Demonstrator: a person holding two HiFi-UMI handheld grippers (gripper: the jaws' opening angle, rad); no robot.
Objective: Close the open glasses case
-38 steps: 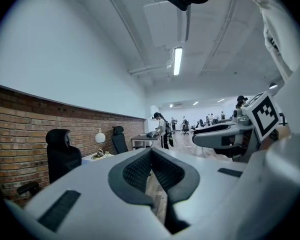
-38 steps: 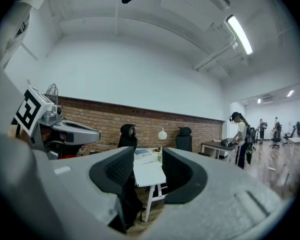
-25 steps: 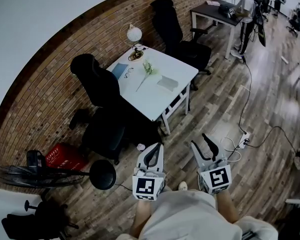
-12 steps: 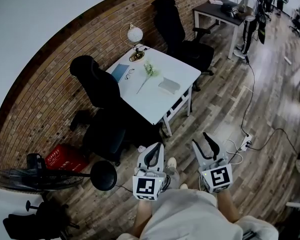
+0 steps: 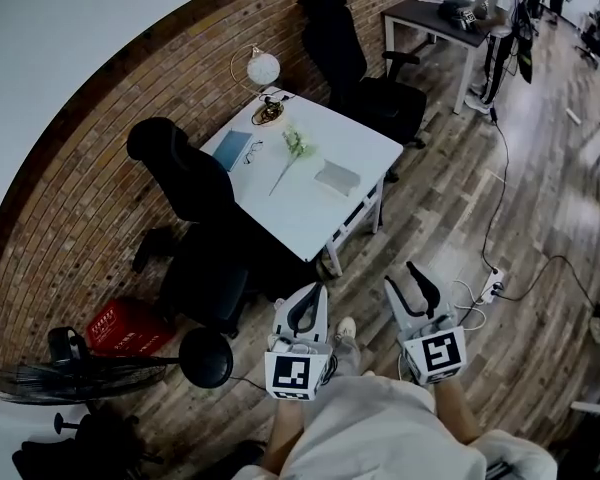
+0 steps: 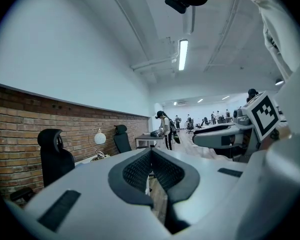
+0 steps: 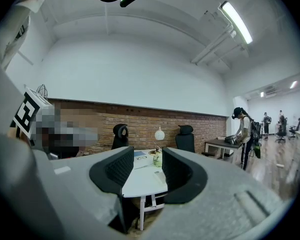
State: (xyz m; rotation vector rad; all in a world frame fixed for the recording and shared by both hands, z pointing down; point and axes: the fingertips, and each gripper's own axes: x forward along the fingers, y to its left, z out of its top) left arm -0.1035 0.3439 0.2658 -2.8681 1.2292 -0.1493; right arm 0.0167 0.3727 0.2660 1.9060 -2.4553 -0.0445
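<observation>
Case: grey flat glasses case point(image 5: 337, 176) lies on the right half of the white surface point(image 5: 310, 223). Its long axis runs left-right in the head view; lid state too small to tell.
Left tongs point(image 5: 310, 294): pressed together, empty, well short of the surface.
Right tongs point(image 5: 405, 286): spread, empty.

The table point(image 5: 302, 210) stands well ahead of the left gripper point(image 5: 304, 306) and the right gripper point(image 5: 413, 280). On it the glasses case point(image 5: 337, 176) lies nearest the claws. The flower point(image 5: 292, 148) lies beyond it, the glasses point(image 5: 250, 151) farther left, and the lamp point(image 5: 263, 69) at the far corner. A chair point(image 5: 185, 183) stands ahead-left of the left gripper.
</observation>
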